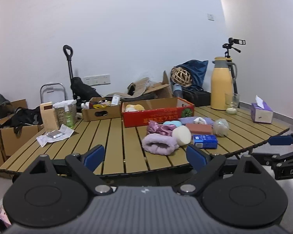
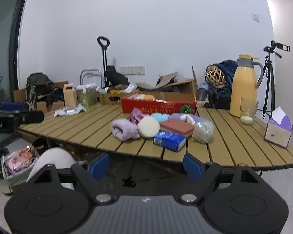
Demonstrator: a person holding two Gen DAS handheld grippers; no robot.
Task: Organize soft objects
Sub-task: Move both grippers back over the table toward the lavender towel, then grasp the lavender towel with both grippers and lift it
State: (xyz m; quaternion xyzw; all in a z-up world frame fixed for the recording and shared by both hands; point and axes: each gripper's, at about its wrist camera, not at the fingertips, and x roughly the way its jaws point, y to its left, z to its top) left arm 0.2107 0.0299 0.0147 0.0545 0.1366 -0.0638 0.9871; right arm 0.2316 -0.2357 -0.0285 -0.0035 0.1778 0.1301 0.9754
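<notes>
— Where are the claws right now?

— Both hang off the near edge of the slatted bench (image 1: 111, 136), short of everything on it. The left claw (image 1: 145, 157) has its blue pads spread wide with nothing between them. The right claw (image 2: 146, 164) is the same: wide apart, empty.

— And the soft things?

— Bunched together near the middle of the bench, in front of the red cardboard box (image 2: 159, 104). Closest to the edge is a fluffy lilac towel roll (image 2: 124, 129), and touching its right side a round cream sponge (image 2: 148, 126). Behind those lie a shiny pink satin cloth (image 2: 135, 116) and a light blue puff (image 2: 160, 116). A brick-red rectangular sponge (image 2: 176, 127) sits just right of the cream one, with a blue tissue pack (image 2: 169, 140) in front of it, nearest the right claw. A clear bag with something pale inside (image 2: 203, 129) lies at the right end of the cluster.

— Anything in the box?

— Something yellow and cream shows over its rim (image 1: 134, 107); I can't tell what.

— What else is on the bench?

— A yellow thermos jug (image 2: 244, 85) with a glass jar (image 2: 247, 115) in front of it at the far right, and a purple tissue box (image 2: 278, 129) nearer the right edge.
</notes>
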